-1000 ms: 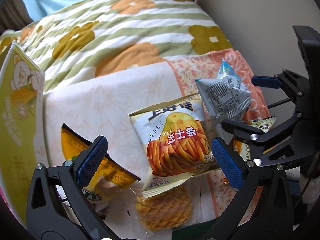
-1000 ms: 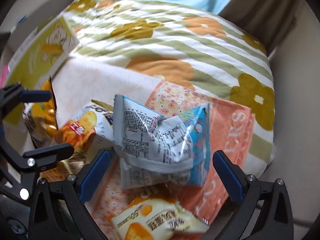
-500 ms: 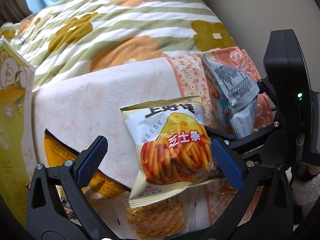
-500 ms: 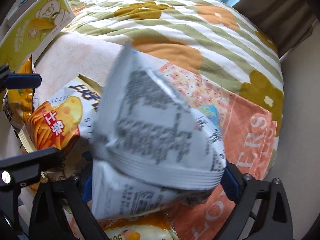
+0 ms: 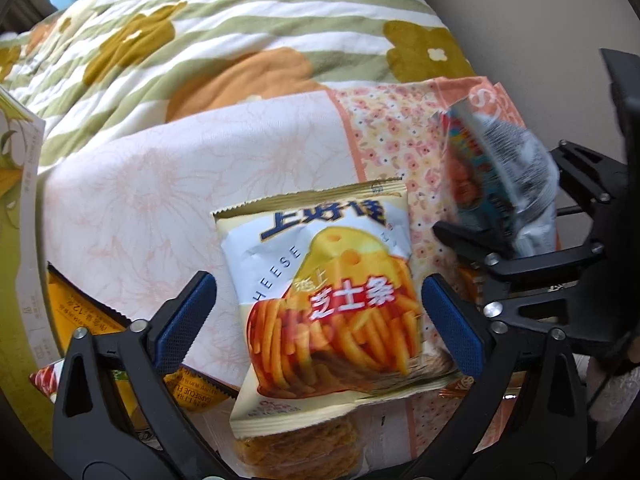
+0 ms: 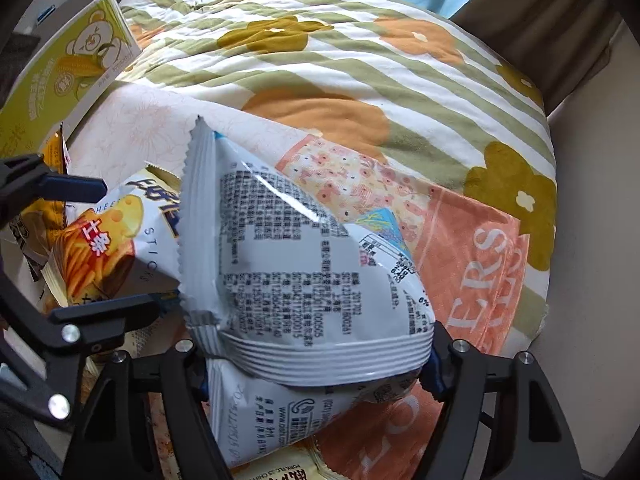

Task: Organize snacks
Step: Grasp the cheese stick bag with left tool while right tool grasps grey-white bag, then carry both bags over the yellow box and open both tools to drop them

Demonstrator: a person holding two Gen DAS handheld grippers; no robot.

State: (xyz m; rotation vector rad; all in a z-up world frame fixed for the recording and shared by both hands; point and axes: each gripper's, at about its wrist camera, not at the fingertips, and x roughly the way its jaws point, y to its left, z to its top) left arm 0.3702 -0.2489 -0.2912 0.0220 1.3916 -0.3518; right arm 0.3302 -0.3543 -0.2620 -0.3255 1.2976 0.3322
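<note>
Flower-print striped quilt (image 5: pixel 248 32) across upper frame, left tool (image 5: pixel 316 316) released, jaws just narrowing around yellow-and-white cheese-stick snack bag (image 5: pixel 328 300) at centre, untouched, right tool (image 6: pixel 320 364) just clenched on white foil snack packet (image 6: pixel 296 264), lower centre.

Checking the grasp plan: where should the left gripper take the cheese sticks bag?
Across its lower half, from above: the cheese sticks bag lies flat, face up, between the left gripper's closing blue pads, its side edges exposed.
</note>
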